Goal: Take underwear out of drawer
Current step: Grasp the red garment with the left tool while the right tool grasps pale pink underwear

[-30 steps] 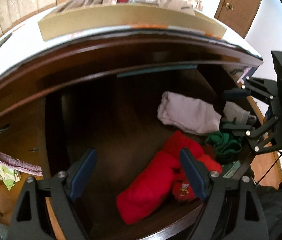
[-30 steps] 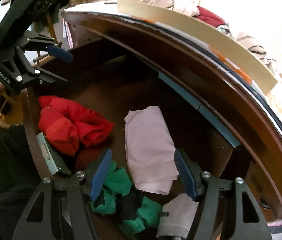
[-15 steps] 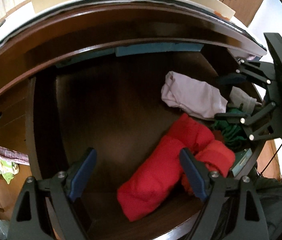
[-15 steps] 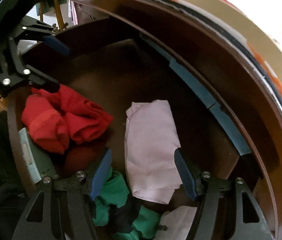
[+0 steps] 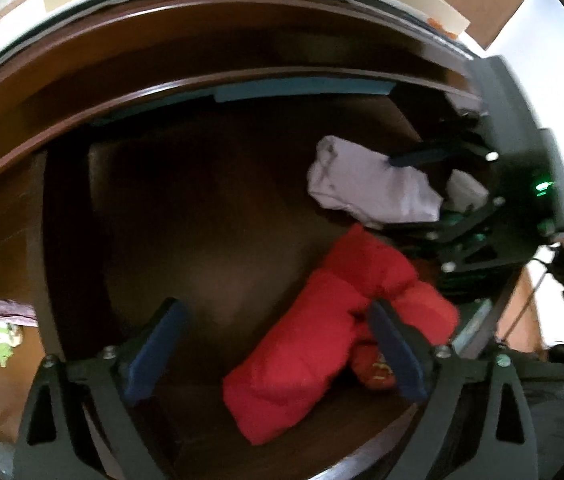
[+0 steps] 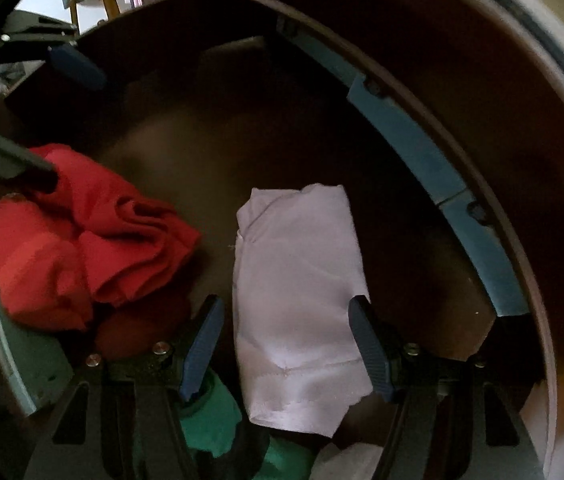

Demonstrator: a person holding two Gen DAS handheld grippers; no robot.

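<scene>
The drawer point(image 5: 242, 216) is open, and the underwear lies at its bottom; a pale folded pair point(image 6: 298, 300) sits in the middle, a red bundle point(image 5: 338, 328) lies beside it, and green cloth point(image 6: 210, 420) is bunched near the front edge.

The right gripper point(image 6: 288, 346) points down with its jaws apart, one on each side of the pale folded pair; the pads do not squeeze it yet, so it holds nothing. The left gripper point(image 5: 278, 348) is over the red bundle; its jaws are opening wide, one finger point(image 5: 396, 354) is over the red cloth, and nothing is gripped.

To do this well, I think the right one should go lower until the pads reach past the folds, then close slowly, so it takes the whole pair and not just the top layer; it should keep off the green cloth.

A second ago both grippers were higher and the cupboard top showed; now the clothes look bigger and closer, and the right one has dropped into the drawer.
</scene>
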